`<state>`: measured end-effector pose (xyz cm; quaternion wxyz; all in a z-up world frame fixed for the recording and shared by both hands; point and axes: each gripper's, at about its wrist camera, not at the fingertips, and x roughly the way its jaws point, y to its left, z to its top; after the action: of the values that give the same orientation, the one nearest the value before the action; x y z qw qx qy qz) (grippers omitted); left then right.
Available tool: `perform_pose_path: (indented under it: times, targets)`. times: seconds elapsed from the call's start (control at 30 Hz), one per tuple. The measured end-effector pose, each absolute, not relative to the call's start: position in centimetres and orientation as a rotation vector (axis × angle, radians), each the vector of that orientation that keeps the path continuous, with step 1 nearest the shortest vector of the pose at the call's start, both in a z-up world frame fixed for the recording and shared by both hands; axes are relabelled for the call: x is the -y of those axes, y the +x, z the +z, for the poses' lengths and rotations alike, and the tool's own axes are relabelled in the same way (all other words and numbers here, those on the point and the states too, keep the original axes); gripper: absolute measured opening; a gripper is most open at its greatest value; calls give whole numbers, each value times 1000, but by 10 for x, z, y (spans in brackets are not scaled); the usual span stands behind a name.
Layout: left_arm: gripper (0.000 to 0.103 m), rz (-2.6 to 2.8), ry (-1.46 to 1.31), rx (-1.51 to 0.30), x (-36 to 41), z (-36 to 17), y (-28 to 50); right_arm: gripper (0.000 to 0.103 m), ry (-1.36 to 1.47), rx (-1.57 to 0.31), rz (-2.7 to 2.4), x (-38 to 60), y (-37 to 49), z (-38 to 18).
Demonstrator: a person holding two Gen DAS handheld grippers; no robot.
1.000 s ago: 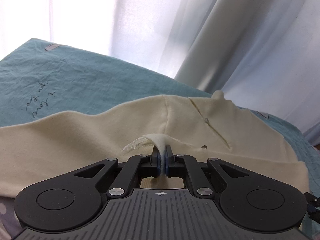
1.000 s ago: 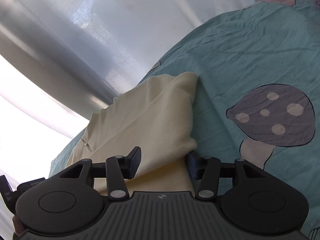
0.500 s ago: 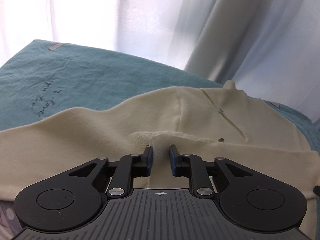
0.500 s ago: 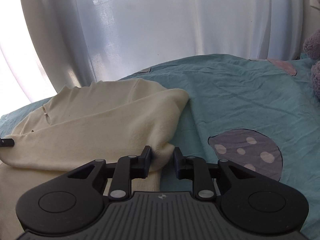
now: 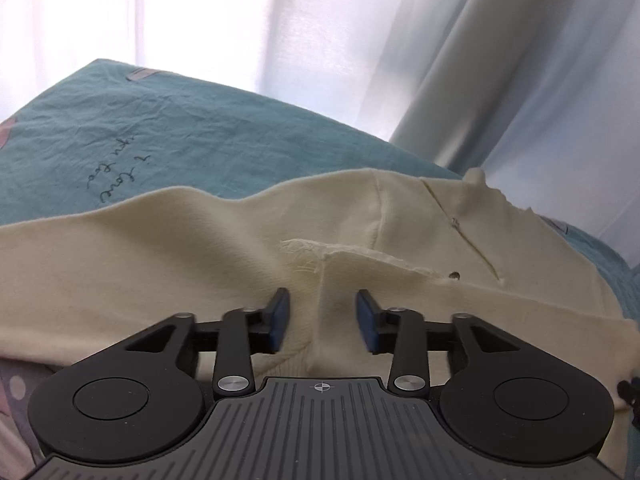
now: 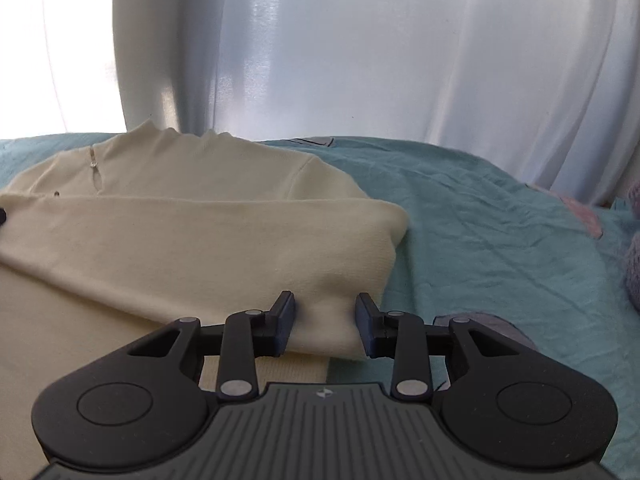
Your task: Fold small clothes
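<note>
Both grippers let go: left gripper (image 5: pixel 323 322), right gripper (image 6: pixel 325 323); garment (image 6: pixel 200 240) underside hidden.

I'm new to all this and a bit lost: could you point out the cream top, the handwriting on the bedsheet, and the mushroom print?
cream top (image 6: pixel 192 240), right wrist view, folded-over sleeve.
handwriting (image 5: pixel 120 178), left wrist view, middle of the script.
mushroom print (image 6: pixel 496 330), right wrist view, grey cap.

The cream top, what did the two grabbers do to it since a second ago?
The left gripper was pinching the frayed edge of the cream top; its jaws have opened and let it go. The right gripper swung round from a tilt to level, its jaws narrowing then widening again, open around the folded sleeve without clamping it. The top stays lying folded on the teal bedsheet.
</note>
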<state>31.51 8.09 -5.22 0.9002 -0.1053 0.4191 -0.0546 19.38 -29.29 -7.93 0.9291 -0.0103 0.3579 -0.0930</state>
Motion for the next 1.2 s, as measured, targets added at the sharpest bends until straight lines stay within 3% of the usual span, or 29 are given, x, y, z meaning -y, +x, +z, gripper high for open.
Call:
perform_pose_path:
  times: [0.03, 0.07, 0.13, 0.17, 0.33, 0.47, 0.53, 0.6, 0.73, 0.8, 1.03, 1.1, 1.2]
  targets:
    - [73, -96, -252, -851, -89, -48, 309, 36, -19, -741, -195, 292, 193, -77]
    - [81, -80, -291, -824, -99, -44, 300, 47, 9, -749, -194, 293, 191, -73]
    - [82, -26, -380, -769, -126, -36, 280, 68, 67, -742, -159, 295, 181, -66]
    - [82, 23, -429, -746, -143, -34, 269, 71, 89, -738, -147, 296, 175, -64]
    - [78, 269, -679, -690, -248, -47, 225, 71, 124, -763, -100, 290, 148, -66]
    - [60, 325, -841, -705, -310, -64, 205, 71, 170, -757, -93, 290, 141, -62]
    - [59, 356, -909, -677, -332, -71, 195, 71, 204, -750, -91, 292, 142, -59]
    - [46, 374, -964, -648, -347, -77, 190, 71, 221, -745, -88, 290, 143, -57]
    - [43, 344, -1085, -581, -372, -90, 195, 71, 214, -742, -79, 283, 145, -54]
    - [34, 356, -1098, -571, -380, -92, 202, 71, 214, -746, -73, 280, 146, -55]
    - [28, 397, -1052, -572, -399, -89, 227, 71, 212, -761, -90, 276, 145, -57]
    - [17, 411, -1046, -581, -406, -89, 228, 71, 212, -763, -97, 275, 144, -57]
    - [10, 428, -1042, -591, -412, -90, 233, 71, 209, -764, -102, 274, 144, -57]
